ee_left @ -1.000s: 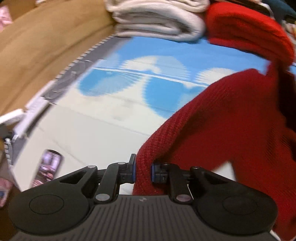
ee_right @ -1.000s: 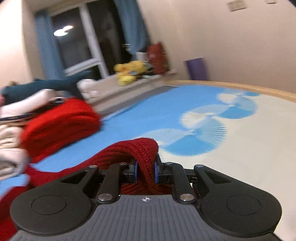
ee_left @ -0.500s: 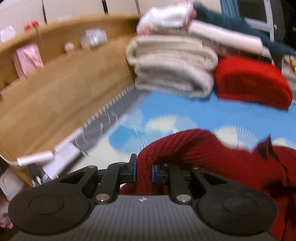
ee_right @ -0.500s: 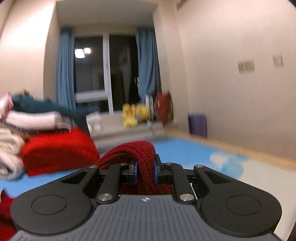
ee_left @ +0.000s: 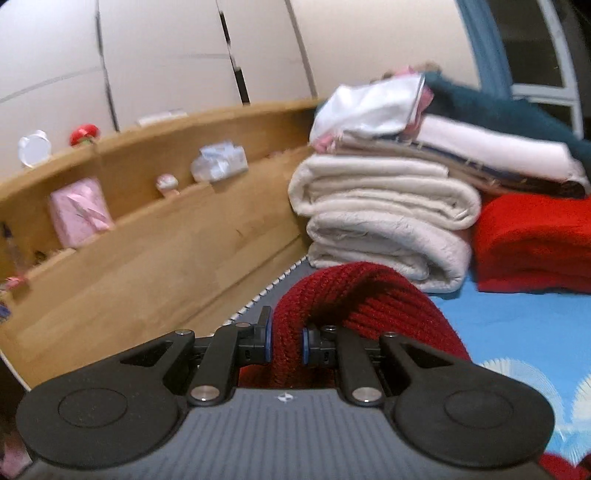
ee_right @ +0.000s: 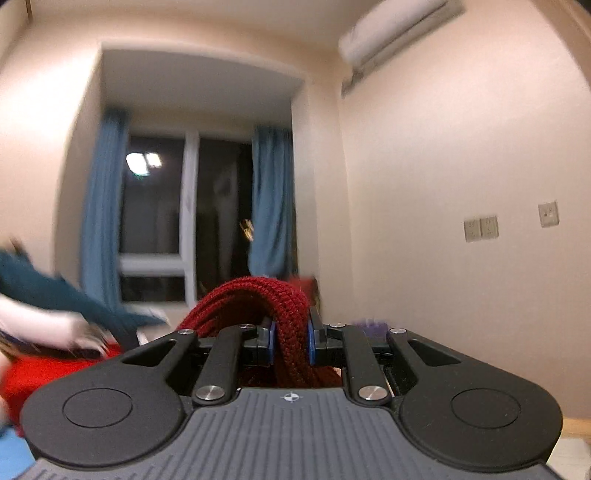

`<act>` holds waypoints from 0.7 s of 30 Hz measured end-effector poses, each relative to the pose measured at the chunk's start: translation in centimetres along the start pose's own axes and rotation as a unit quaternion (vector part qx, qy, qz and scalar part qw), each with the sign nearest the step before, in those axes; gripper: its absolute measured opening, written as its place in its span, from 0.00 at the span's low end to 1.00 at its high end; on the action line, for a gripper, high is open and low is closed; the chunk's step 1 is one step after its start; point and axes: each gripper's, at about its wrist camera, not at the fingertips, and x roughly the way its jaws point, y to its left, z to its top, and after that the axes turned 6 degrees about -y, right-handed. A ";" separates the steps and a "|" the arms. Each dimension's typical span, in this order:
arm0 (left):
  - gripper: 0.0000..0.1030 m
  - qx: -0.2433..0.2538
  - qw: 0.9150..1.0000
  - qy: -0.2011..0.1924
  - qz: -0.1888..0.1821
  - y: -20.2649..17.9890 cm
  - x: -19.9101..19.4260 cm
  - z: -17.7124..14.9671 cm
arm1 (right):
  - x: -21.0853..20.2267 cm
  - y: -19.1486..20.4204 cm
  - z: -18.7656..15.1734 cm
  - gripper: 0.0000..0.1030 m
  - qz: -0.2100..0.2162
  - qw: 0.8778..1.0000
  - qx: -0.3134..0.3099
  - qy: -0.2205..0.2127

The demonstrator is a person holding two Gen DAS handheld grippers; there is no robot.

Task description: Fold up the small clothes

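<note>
The left gripper (ee_left: 285, 339) is clamping a bunched fold of the dark red knit garment (ee_left: 354, 302), its blue-edged fingers (ee_left: 266, 341) closed to the thickness of the fabric; the knit is arching up and over to the right of the jaws. The right gripper (ee_right: 290, 341) is pinching another fold of the same dark red knit garment (ee_right: 266, 299) in the same way, with the cloth looping up and trailing off to the left. Compared with one second ago, both cameras are pointing much higher: the left wrist view, which was looking down on the blue and white patterned mat (ee_left: 517, 325), is now facing the wooden headboard shelf (ee_left: 147, 236), the white wardrobe doors (ee_left: 166, 55) and the stack of folded cream blankets (ee_left: 380, 221) with the folded bright red item (ee_left: 532, 240) beside it. The right wrist view, which was showing the mat, is now showing the window (ee_right: 184, 218), the blue curtains (ee_right: 271, 199), the wall sockets (ee_right: 480, 229) and the air conditioner (ee_right: 399, 26). The garment, spread over the mat one second ago, is now being held raised between the two grippers, and both grips are remaining unchanged across the three moments.
</note>
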 end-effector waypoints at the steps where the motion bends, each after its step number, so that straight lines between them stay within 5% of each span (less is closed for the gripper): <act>1: 0.21 0.009 1.000 0.009 0.007 -2.2 2.3 -0.6 | 2.4 1.6 -1.4 0.16 -0.014 1.000 -0.005 0.020; 4: 0.71 0.034 0.997 0.058 0.024 -8.8 8.5 -3.9 | 9.3 5.2 -7.8 0.32 -0.021 0.991 -0.051 0.121; 5: 0.82 0.036 0.997 0.065 0.023 -10.5 9.4 -5.4 | 10.4 5.7 -10.0 0.54 -0.022 0.985 -0.063 0.160; 6: 0.85 0.037 0.997 0.073 0.007 -11.5 9.8 -6.8 | 10.8 5.8 -12.4 0.63 -0.011 0.978 -0.075 0.193; 8: 0.86 0.031 0.993 0.104 -0.056 -12.8 9.5 -10.0 | 9.1 5.5 -16.0 0.65 0.033 0.972 -0.083 0.217; 11: 0.86 0.017 0.974 0.159 -0.158 -12.5 7.1 -15.5 | 4.1 3.9 -20.5 0.71 0.122 0.953 -0.073 0.266; 14: 0.87 0.018 0.954 0.201 -0.223 -10.9 3.5 -21.4 | -1.5 1.6 -24.1 0.76 0.181 0.921 -0.029 0.344; 17: 0.89 -0.011 0.931 0.254 -0.260 -9.6 0.9 -26.9 | -6.3 -0.9 -26.7 0.78 0.192 0.895 0.023 0.401; 21: 0.89 -0.078 0.896 0.318 -0.301 -8.9 -0.6 -30.6 | -7.7 -2.2 -28.1 0.84 0.157 0.887 0.070 0.428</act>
